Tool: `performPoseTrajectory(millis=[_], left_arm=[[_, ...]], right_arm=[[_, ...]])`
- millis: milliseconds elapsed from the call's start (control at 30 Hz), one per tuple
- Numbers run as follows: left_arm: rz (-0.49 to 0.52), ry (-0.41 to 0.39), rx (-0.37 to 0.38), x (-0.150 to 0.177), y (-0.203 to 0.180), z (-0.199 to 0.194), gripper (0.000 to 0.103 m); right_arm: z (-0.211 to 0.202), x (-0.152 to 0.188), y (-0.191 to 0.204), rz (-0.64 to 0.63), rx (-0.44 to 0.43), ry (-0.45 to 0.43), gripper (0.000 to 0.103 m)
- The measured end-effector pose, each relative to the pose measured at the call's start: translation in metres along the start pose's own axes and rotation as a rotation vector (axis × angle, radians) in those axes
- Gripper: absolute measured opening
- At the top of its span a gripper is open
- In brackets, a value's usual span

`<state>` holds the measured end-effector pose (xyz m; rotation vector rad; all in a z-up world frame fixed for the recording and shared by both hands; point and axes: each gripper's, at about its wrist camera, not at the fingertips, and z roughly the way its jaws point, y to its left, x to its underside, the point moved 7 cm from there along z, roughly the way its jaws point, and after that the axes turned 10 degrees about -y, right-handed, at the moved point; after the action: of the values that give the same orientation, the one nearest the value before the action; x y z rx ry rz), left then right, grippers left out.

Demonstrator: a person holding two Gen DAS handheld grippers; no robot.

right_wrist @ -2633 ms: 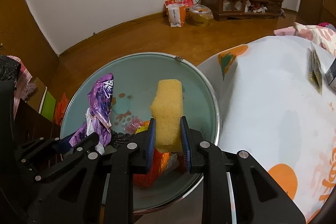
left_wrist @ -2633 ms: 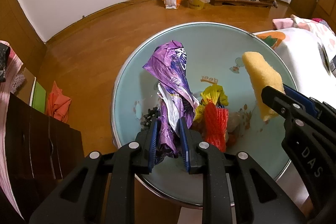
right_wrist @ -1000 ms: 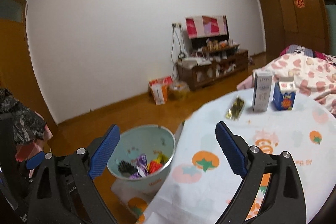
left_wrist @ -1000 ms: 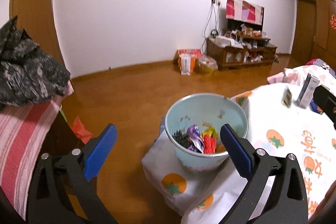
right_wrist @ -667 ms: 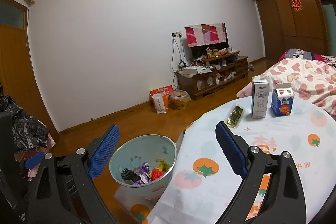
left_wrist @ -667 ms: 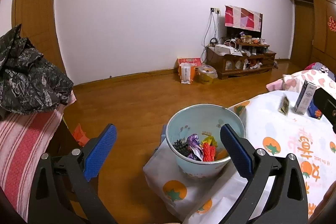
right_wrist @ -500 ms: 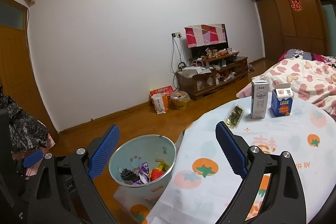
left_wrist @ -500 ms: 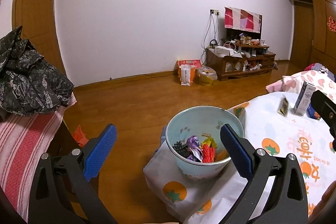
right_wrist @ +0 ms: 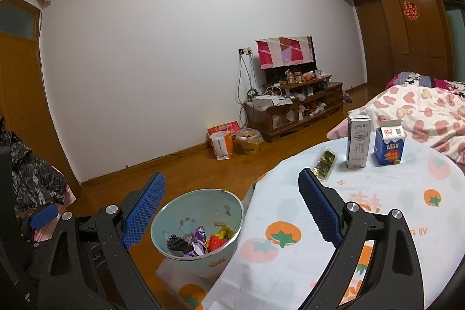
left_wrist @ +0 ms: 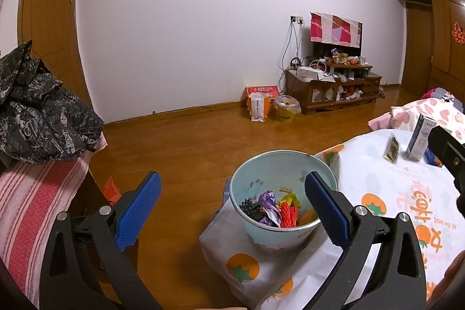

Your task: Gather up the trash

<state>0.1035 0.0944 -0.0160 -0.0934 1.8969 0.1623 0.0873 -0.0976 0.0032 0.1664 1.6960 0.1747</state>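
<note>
- The left gripper (left_wrist: 232,199) has its jaws spread wide and holds nothing; its blue pads (left_wrist: 138,211) frame the view at 8 and 4 o'clock.
- The right gripper (right_wrist: 232,204) is likewise wide apart and empty-handed.
- The bin (left_wrist: 283,233), pale blue, stands on the wood floor (left_wrist: 189,141) just beside the table (right_wrist: 377,211), at 5 o'clock in the left view and 7 o'clock in the right view.
- Trash lies in the bin's bottom: a purple wrapper (left_wrist: 268,201), red netting (left_wrist: 287,215), a yellow piece (left_wrist: 289,198) and a black clump (left_wrist: 250,208), all touching.
- On the table, at 2 o'clock in the right view, a white carton (right_wrist: 358,143) and a blue carton (right_wrist: 389,147) stand upright, near each other.
- A dark snack packet (right_wrist: 324,164) lies flat just left of the white carton.
- The tablecloth (right_wrist: 290,249), printed with orange fruit, hangs over the edge and touches the bin.
- A dark jacket (left_wrist: 37,112) lies on a striped cloth (left_wrist: 32,193) at 9 o'clock in the left view.
</note>
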Motion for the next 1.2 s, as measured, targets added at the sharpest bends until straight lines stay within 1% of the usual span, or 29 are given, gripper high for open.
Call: performPoseTrajectory(millis=[367,467,567,600,667,833,1000,1200], left_arm=[[0.017,-0.018,-0.017,-0.0050,0.0000,-0.0027,0.097],[0.002,-0.007,-0.003,-0.0048,-0.0001,-0.0020,0.096],[-0.017,0.018,0.031,-0.0035,-0.0019,-0.0007,0.090],[-0.015,0.022,0.035,-0.0034,-0.0025,-0.0004,0.090],[0.003,0.015,0.025,-0.0037,-0.0038,-0.0014,0.090],[0.008,0.015,0.019,-0.0043,-0.0040,-0.0014,0.090],[0.021,0.005,-0.005,-0.0064,-0.0034,-0.0021,0.090],[0.017,0.005,-0.015,-0.0081,-0.0017,-0.0024,0.090]], right_arm=[[0.0012,-0.0007,0.0003,-0.002,0.000,0.002,0.091],[0.0011,-0.0007,-0.0002,0.000,0.003,0.002,0.091],[0.0004,-0.0013,-0.0011,0.012,0.007,0.000,0.091],[0.0003,-0.0017,-0.0014,0.015,0.008,-0.002,0.091],[-0.0001,-0.0021,-0.0012,0.014,0.010,-0.004,0.091],[-0.0002,-0.0020,-0.0013,0.014,0.009,-0.004,0.091],[-0.0005,-0.0025,-0.0017,0.016,0.009,-0.002,0.091],[0.0001,-0.0025,-0.0013,0.012,0.008,0.006,0.091]])
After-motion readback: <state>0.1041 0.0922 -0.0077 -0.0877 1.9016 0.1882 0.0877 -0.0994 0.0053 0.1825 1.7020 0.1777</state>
